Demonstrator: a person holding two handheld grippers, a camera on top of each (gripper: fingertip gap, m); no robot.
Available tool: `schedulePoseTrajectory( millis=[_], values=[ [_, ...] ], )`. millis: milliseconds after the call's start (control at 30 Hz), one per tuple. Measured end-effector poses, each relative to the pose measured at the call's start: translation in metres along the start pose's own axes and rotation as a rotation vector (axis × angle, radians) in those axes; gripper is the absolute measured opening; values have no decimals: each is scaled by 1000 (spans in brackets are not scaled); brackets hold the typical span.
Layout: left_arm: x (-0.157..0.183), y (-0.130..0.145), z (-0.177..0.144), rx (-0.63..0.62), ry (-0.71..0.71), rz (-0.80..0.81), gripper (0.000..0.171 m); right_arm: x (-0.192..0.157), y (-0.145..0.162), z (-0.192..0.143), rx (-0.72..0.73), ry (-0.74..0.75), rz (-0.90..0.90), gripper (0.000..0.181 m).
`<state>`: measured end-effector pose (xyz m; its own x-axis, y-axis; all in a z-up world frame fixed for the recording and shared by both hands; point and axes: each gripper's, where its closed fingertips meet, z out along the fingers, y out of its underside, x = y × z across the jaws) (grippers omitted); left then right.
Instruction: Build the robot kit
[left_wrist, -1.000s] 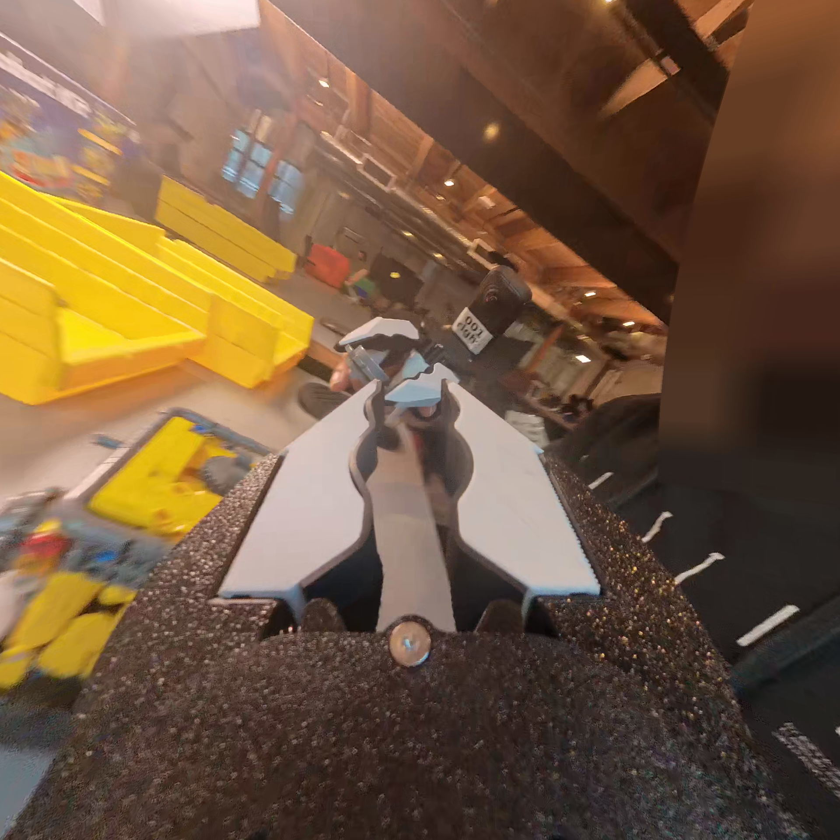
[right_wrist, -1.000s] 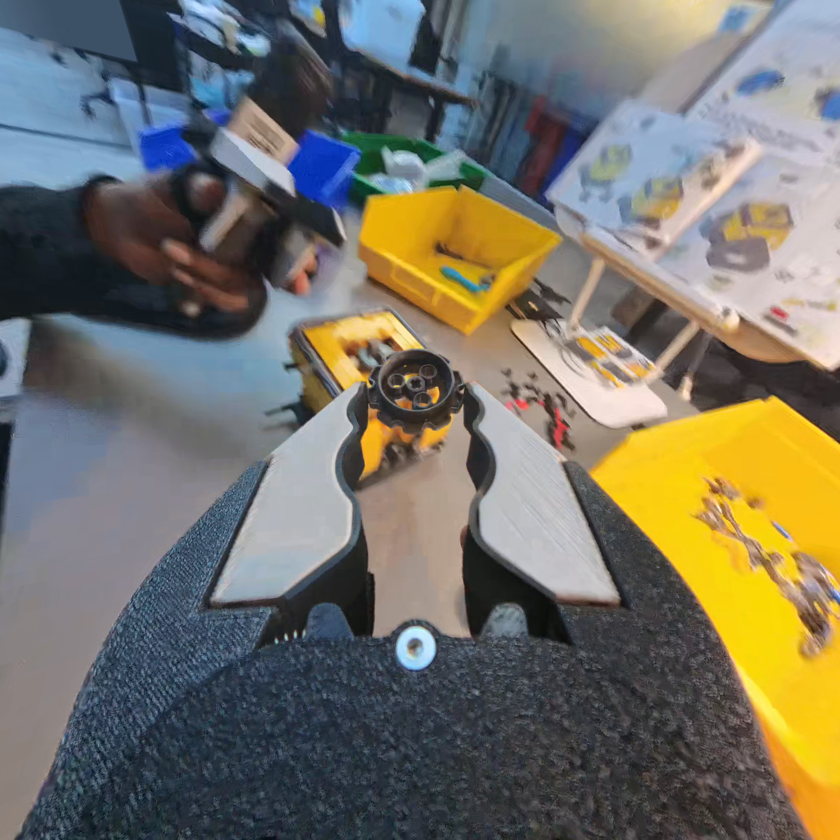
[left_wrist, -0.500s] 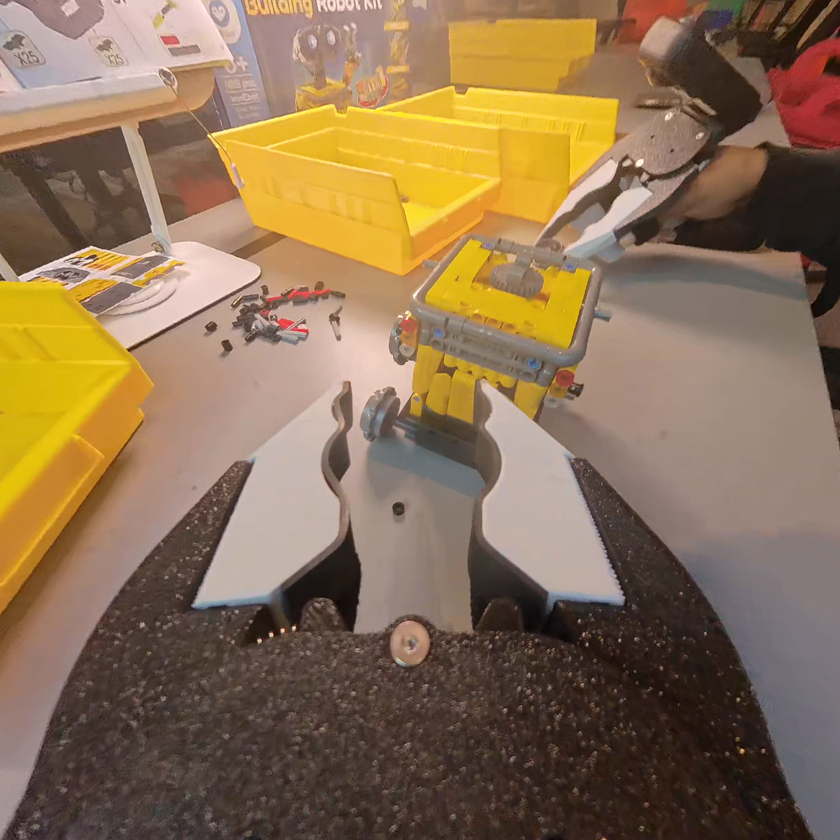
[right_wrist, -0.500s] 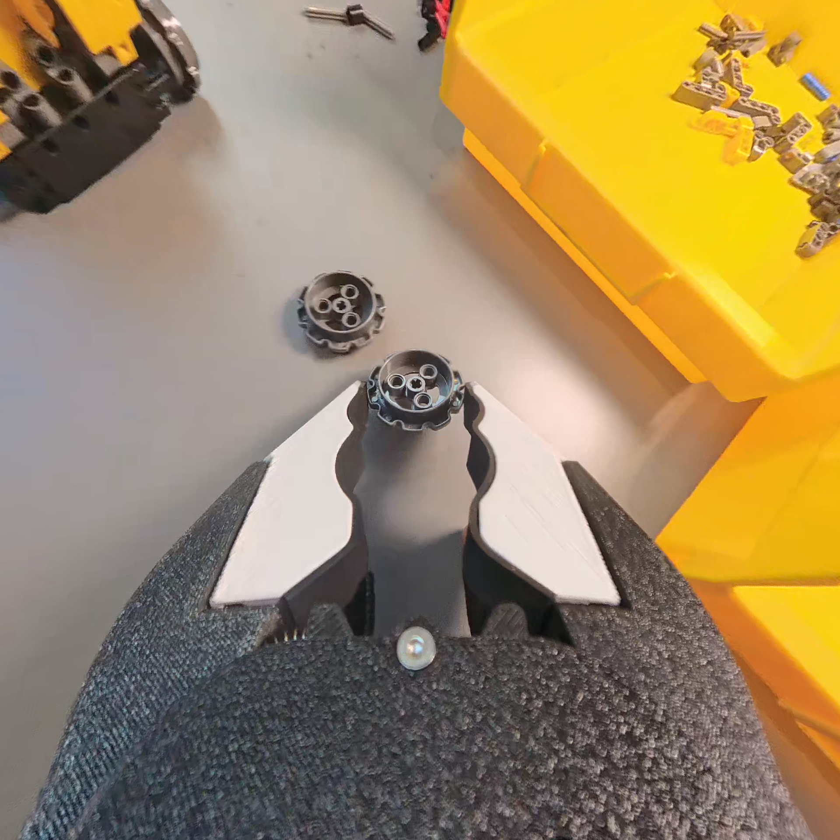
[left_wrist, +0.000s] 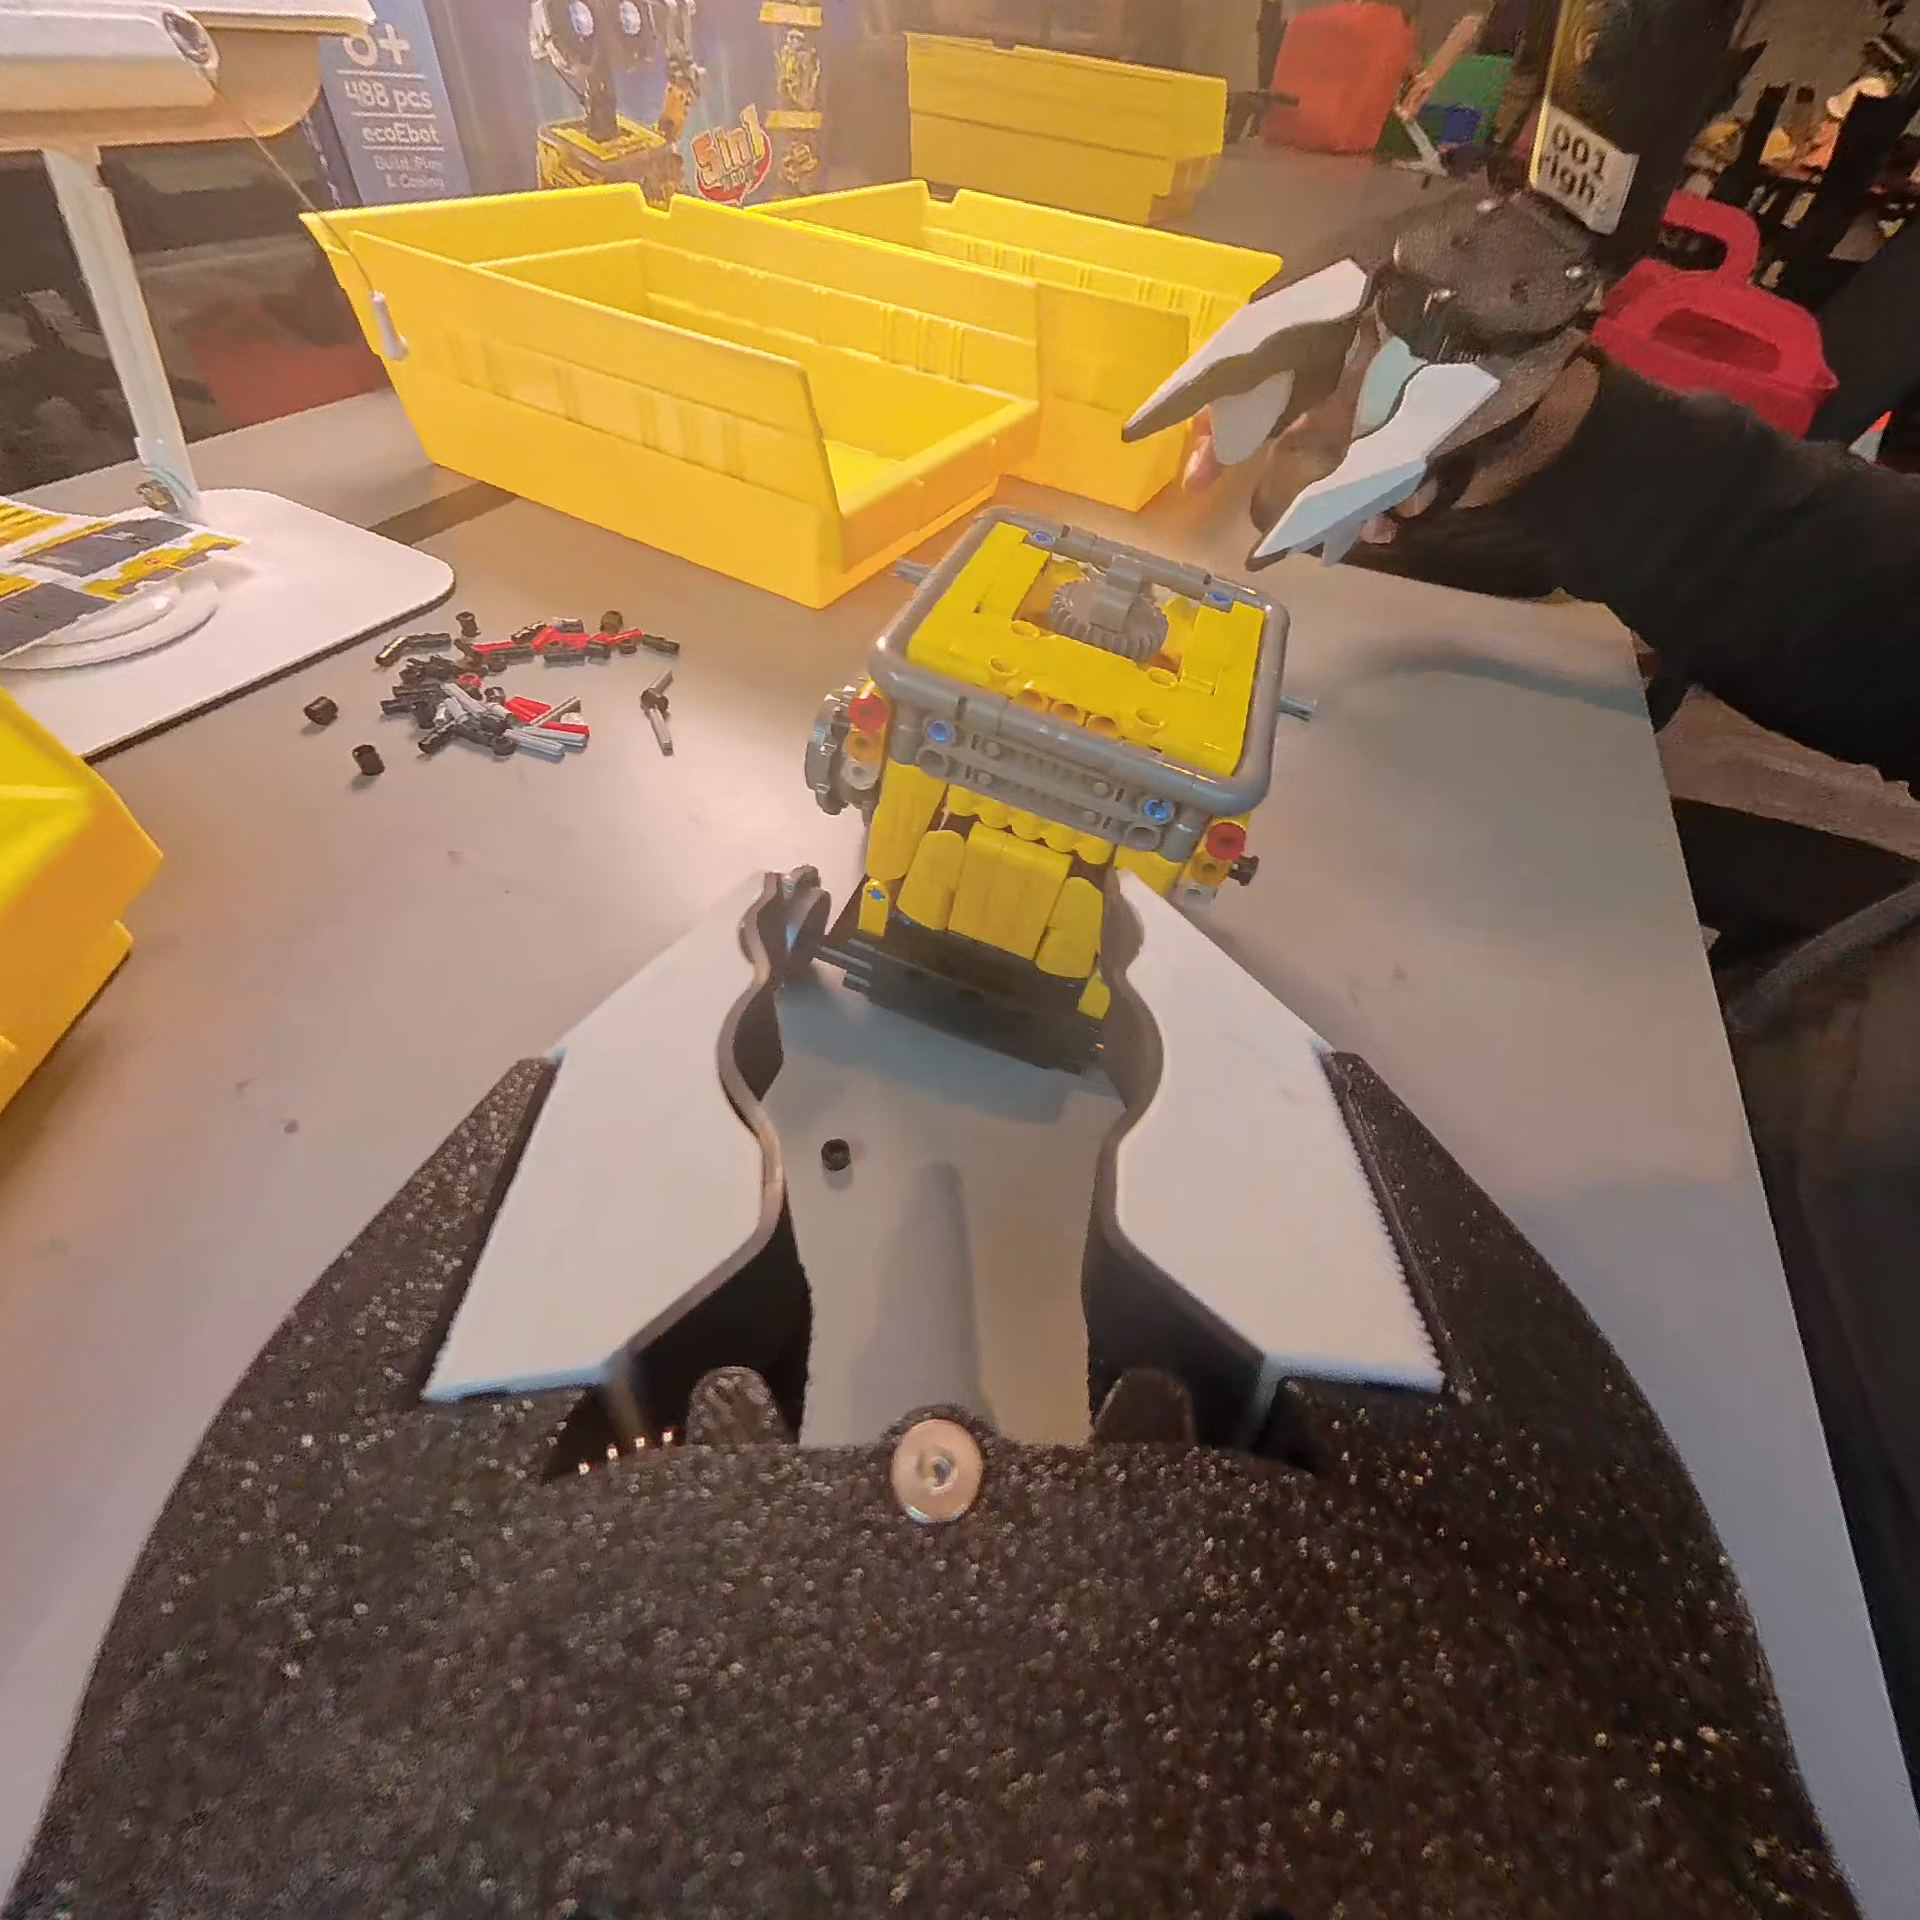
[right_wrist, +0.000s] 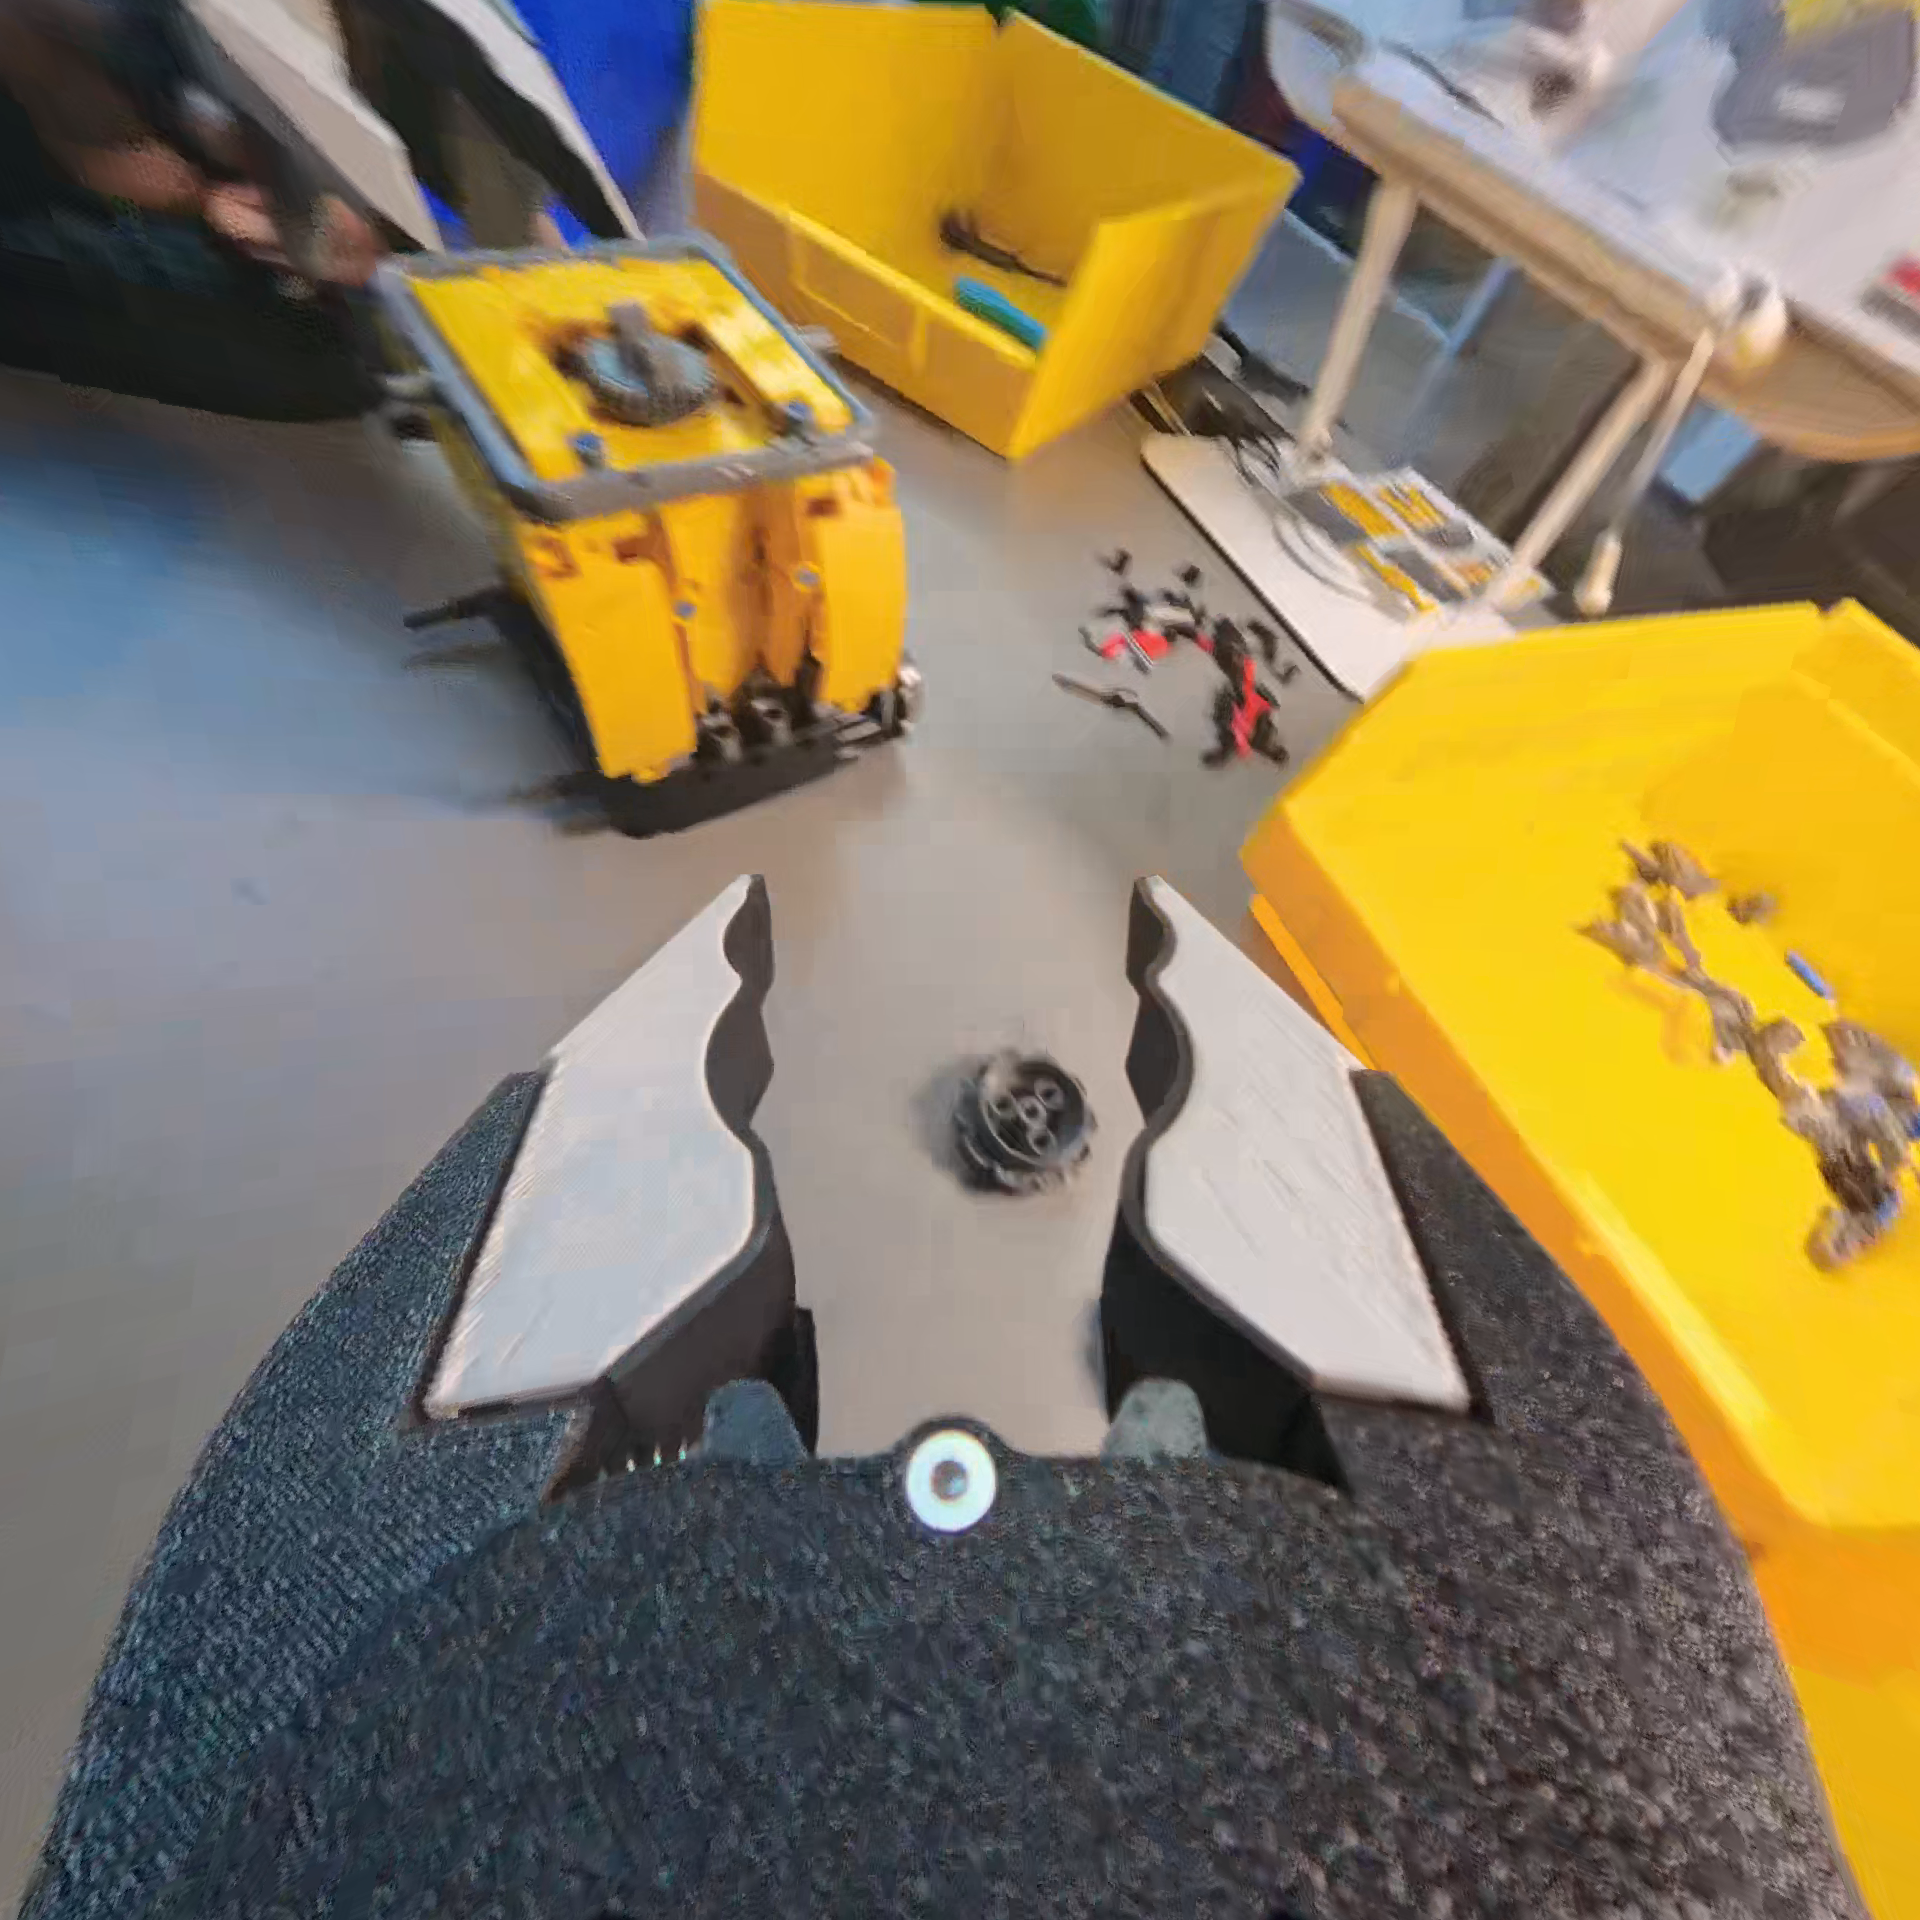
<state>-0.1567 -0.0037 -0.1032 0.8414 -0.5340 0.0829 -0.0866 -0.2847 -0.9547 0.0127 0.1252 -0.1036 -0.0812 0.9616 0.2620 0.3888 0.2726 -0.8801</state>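
Left wrist view shows a grey tabletop (left_wrist: 1455, 935) carrying long yellow plastic bins (left_wrist: 665, 374), with a blue printed box (left_wrist: 582, 94) standing behind them. Near the middle stands a yellow and grey brick-built model with a grey gear on top (left_wrist: 1070, 727). The left gripper (left_wrist: 951, 909) has its jaws spread wide on either side of the model's black base; whether the fingers touch it, I cannot tell. Beyond the model, the right gripper (left_wrist: 1195, 488) hangs in the air in a person's dark-sleeved hand (left_wrist: 1330, 457), its 2 fingers parted and empty. A scatter of small black and red pins (left_wrist: 488, 686) lies left of the model, and 1 tiny black bushing (left_wrist: 834, 1153) sits between the left fingers

Right wrist view, blurred, shows a small dark toothed wheel (right_wrist: 1023, 1117) lying on the table between the right gripper's (right_wrist: 951, 904) wide-apart fingers, touching neither, with a yellow bin of grey parts (right_wrist: 1558, 1039) just to its right
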Motion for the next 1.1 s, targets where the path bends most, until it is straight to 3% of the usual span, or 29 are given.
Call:
schedulePoseTrajectory(
  millis=[133, 267, 600, 767, 800, 833, 900, 1100],
  values=[
    [19, 12, 12, -90, 10, 165, 63, -58, -23, 30, 57, -133, -158, 50],
    [25, 30, 27, -203, -15, 278, 59, -79, -19, 59, 28, -209, -191, 48],
    [25, 60, 45, -381, -73, 431, 47, -78, -22, 79, 68, -126, -176, 29],
    [25, 59, 45, -381, -87, 450, 43, -81, -24, 78, 59, -134, -150, 28],
    [25, 58, 44, -377, -87, 458, 39, -81, -25, 77, 59, -137, -141, 28],
    [26, 56, 43, -367, -86, 464, 25, -81, -27, 76, 58, -139, -130, 27],
    [34, 52, 42, -349, -48, 464, 20, -80, -32, 70, 51, -157, -77, 27],
    [62, 38, 43, -327, 51, 392, 20, -79, -48, 47, 15, -237, 157, 26]
  ],
)
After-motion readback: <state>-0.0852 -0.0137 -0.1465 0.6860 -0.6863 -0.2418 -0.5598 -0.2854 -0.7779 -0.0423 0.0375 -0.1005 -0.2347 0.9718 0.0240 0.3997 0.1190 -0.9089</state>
